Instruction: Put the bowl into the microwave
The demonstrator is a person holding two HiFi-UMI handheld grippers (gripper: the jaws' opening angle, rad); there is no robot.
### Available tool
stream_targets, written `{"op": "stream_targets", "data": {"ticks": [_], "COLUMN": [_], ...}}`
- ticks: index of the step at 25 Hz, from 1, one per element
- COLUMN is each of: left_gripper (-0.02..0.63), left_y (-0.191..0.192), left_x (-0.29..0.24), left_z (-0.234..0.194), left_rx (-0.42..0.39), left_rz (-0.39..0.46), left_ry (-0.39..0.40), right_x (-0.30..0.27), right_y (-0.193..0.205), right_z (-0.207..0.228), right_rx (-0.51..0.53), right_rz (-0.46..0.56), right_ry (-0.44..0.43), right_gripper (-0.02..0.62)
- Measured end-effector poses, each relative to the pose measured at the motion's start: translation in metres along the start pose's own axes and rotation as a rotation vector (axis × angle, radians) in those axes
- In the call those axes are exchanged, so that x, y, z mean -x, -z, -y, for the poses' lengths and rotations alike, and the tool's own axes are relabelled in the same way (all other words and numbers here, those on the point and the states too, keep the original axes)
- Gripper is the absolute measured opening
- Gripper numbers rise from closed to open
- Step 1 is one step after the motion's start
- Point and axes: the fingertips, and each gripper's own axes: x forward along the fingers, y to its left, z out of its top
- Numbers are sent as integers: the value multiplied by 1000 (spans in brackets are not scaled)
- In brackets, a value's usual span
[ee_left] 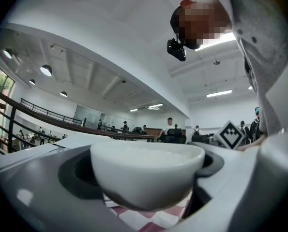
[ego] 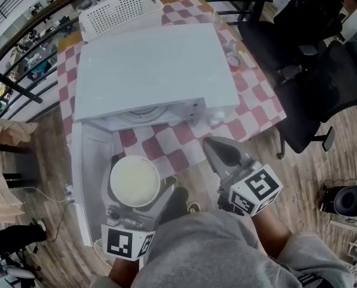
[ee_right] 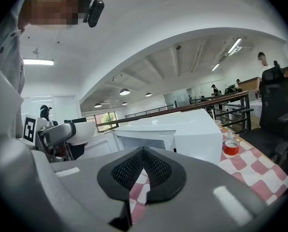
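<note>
Just above the open microwave door (ego: pixel 85 179), the left hand-held gripper (ego: pixel 137 185) is clamped on the bowl (ee_left: pixel 146 173) — looks full-ish, maybe rice — so keep it level going in. Right hand-held gripper (ego: pixel 211 146) is pinched closed, empty.

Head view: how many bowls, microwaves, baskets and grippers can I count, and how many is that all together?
bowl: 1
microwave: 1
basket: 1
grippers: 2, the left gripper and the right gripper
Total: 5
</note>
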Motion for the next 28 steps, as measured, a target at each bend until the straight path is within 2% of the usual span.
{"op": "stream_targets", "data": {"ticks": [5, 11, 16, 28], "left_gripper": [537, 537, 537, 537], "left_y": [0, 5, 4, 10], "left_x": [-1, -10, -19, -17], "left_z": [-11, -22, -32, -63], "left_rx": [-1, 23, 12, 18], "left_rz": [-11, -6, 7, 19], "left_ry": [-9, 4, 23, -14], "right_x": [-16, -25, -37, -59], "right_y": [-3, -5, -10, -20], "right_z": [-5, -3, -3, -19], "right_rx": [1, 8, 15, 59], "right_rz": [-3, -11, -14, -11], "right_ry": [-21, 1, 15, 8], "right_gripper": [-5, -5, -5, -5]}}
